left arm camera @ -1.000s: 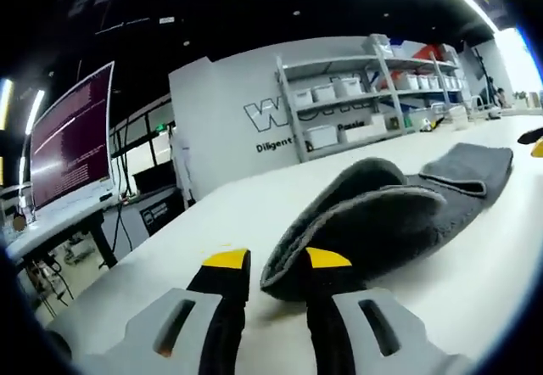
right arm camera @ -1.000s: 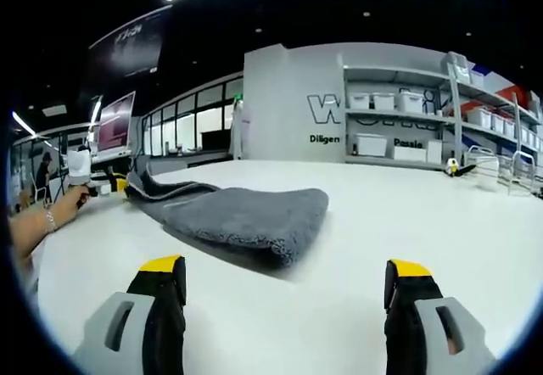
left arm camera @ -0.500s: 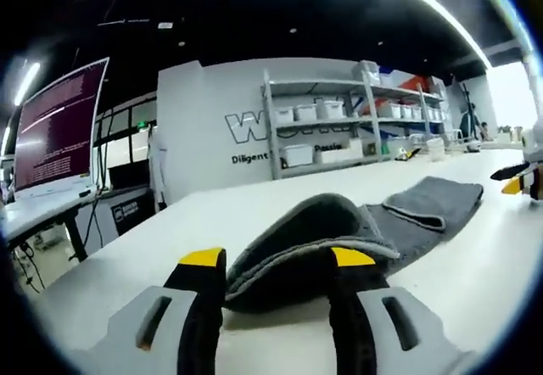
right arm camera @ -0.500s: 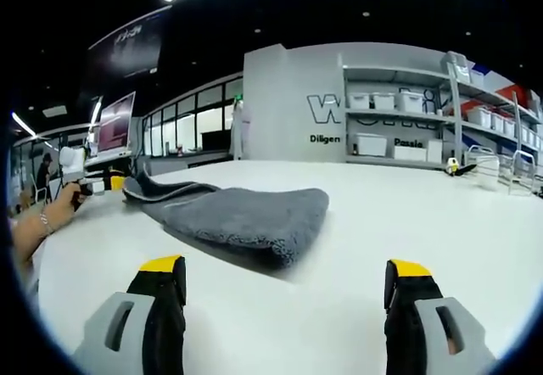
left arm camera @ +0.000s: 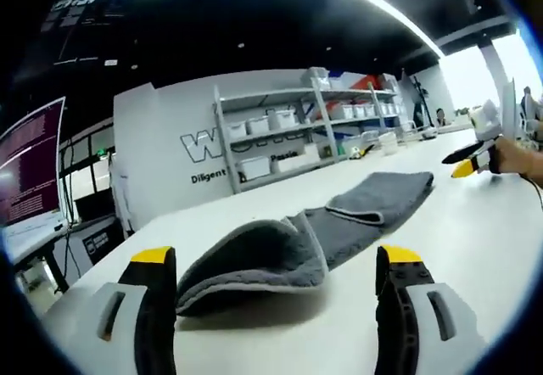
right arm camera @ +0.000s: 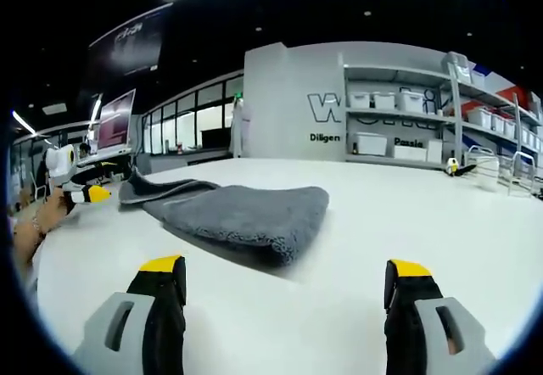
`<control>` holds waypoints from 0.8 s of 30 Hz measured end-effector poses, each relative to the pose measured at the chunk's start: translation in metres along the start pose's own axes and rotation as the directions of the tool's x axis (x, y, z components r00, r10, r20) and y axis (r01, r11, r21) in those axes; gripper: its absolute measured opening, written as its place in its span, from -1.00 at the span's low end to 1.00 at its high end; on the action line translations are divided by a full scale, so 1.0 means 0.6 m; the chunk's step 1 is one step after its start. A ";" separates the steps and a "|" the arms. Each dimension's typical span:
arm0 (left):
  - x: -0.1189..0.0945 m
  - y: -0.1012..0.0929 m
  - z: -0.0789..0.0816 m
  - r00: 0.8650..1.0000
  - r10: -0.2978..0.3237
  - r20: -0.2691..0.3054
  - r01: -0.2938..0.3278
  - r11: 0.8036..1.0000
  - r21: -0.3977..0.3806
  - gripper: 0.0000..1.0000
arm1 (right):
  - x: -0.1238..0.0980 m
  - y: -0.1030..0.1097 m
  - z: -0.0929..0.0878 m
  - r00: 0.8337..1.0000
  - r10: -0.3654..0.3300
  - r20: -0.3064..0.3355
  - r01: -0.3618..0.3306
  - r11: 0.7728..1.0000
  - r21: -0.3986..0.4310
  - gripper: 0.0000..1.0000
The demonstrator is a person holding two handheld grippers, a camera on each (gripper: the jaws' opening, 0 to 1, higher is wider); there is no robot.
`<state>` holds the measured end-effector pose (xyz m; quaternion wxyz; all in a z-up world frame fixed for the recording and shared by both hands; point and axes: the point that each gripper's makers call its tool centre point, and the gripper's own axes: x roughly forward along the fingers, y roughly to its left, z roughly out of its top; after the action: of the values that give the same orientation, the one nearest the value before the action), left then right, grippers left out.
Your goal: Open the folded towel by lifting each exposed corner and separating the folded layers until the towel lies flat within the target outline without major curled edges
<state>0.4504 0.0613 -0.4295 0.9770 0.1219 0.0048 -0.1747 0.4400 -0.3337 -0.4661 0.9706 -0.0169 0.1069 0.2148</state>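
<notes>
Grey towel [left arm camera: 314,235] lies folded on the white table [left arm camera: 475,222], centre of the left gripper view, mid-left in the right gripper view [right arm camera: 242,214]. Left gripper [left arm camera: 271,307] has jaws spread wide, empty, either side of the near rounded fold. Right gripper [right arm camera: 284,307] is also wide apart, empty, short of the towel. Towel looks soft, light, floppy — likely drapes, won't slip. Best hold — the thin top-layer edge at an exposed corner, not the thick fold.
</notes>
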 end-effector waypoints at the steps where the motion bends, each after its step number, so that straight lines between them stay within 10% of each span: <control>1: -0.006 -0.010 -0.019 0.998 -0.030 -0.049 0.030 0.999 -0.015 0.99 | 0.000 0.000 -0.001 1.000 -0.001 -0.002 0.001 1.000 -0.002 0.98; 15: -0.026 -0.018 -0.011 0.999 0.020 -0.047 -0.016 0.996 0.084 0.99 | -0.007 0.005 -0.007 1.000 -0.005 -0.013 0.005 1.000 -0.007 0.98; 24: -0.038 -0.005 -0.005 0.999 0.040 -0.027 -0.040 0.999 0.019 0.99 | -0.021 0.026 -0.003 1.000 -0.010 -0.001 0.010 1.000 -0.027 0.98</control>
<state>0.4279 0.0671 -0.4317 0.9790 0.1333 0.0142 -0.1534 0.4222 -0.3250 -0.4651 0.9714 -0.0304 0.1043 0.2111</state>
